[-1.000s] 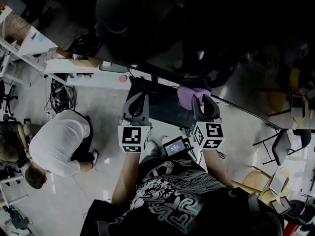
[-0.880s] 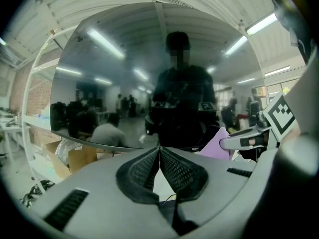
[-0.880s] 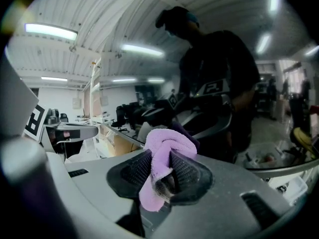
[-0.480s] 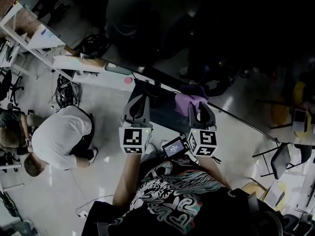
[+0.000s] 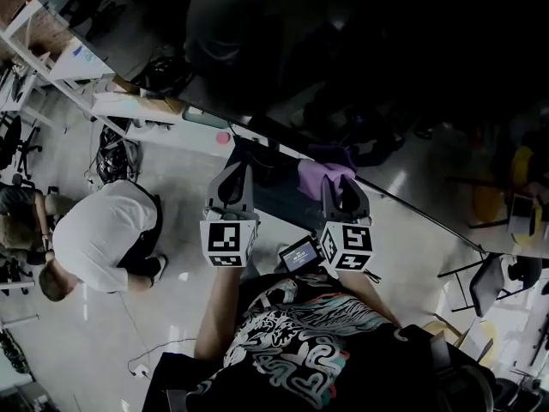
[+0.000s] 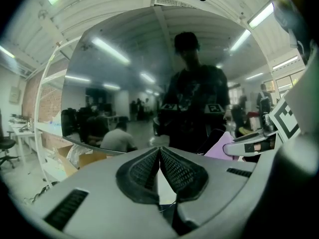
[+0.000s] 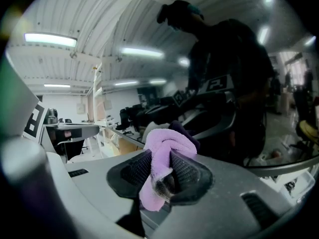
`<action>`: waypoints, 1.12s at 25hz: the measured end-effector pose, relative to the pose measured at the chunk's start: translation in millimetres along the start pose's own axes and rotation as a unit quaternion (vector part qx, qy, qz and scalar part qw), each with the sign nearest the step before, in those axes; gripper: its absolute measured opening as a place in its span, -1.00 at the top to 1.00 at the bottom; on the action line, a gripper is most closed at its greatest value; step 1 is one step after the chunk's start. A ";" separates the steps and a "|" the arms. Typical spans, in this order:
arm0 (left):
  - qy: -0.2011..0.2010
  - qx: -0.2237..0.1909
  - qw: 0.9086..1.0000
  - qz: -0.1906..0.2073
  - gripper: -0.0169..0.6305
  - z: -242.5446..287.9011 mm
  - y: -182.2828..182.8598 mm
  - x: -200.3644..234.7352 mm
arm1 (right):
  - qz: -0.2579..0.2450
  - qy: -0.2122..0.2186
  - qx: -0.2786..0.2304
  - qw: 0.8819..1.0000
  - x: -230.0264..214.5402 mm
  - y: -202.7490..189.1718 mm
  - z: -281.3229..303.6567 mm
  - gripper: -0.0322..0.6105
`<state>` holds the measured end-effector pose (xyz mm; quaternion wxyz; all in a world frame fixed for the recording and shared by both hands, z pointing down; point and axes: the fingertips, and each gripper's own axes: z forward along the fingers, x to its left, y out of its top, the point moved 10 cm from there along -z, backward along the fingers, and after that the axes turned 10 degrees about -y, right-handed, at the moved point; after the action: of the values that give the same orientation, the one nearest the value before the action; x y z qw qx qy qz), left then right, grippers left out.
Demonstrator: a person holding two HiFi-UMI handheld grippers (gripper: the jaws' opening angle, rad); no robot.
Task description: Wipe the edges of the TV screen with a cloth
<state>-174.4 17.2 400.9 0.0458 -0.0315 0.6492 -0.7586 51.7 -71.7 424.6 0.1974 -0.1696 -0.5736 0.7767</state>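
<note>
At the lower edge (image 5: 412, 202) of the TV screen (image 5: 360, 67), my right gripper (image 7: 160, 157) is clamped on a bunched purple cloth (image 7: 168, 142). The cloth's free fold is up against the frame, touching it as far as I can judge. The dark glass throws back my own silhouette. My left gripper (image 6: 159, 152) hangs just beside the right one, its ribbed pads pressed together with nothing between them, and it points at the same edge.

I'd put the job at partway — the cloth sits on the bottom edge, roughly mid-span. No streak or damp mark shows which stretch has been cleaned, so I cannot say how much is done. By my reckoning the rest of the bottom run and the side and top edges are left.

A person in a white shirt (image 5: 103, 239) crouches on the floor, well apart on my left.
</note>
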 end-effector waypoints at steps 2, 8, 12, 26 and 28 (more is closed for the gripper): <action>-0.004 -0.002 1.000 0.001 0.89 0.1 1.0 4.0 | 0.004 -0.005 0.002 1.000 2.5 0.1 0.9 0.49; -0.026 -0.003 1.000 0.003 0.89 0.6 5.5 17.8 | 0.009 -0.021 0.004 1.000 12.2 3.2 1.8 0.49; -0.041 -0.005 0.999 0.004 0.89 4.5 7.7 35.4 | 0.018 -0.029 0.009 0.999 22.0 6.0 7.5 0.49; -0.060 -0.007 0.998 0.000 0.89 2.4 9.7 84.8 | 0.021 -0.044 0.023 0.999 56.8 13.9 29.5 0.49; -0.061 -0.009 0.998 -0.001 0.89 1.1 10.0 91.5 | 0.021 -0.046 0.024 0.998 62.6 14.6 32.3 0.49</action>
<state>-264.9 4.5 390.1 0.0844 -0.0783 0.6516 -0.7497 -19.9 -70.8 417.4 0.1587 -0.1414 -0.5598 0.8009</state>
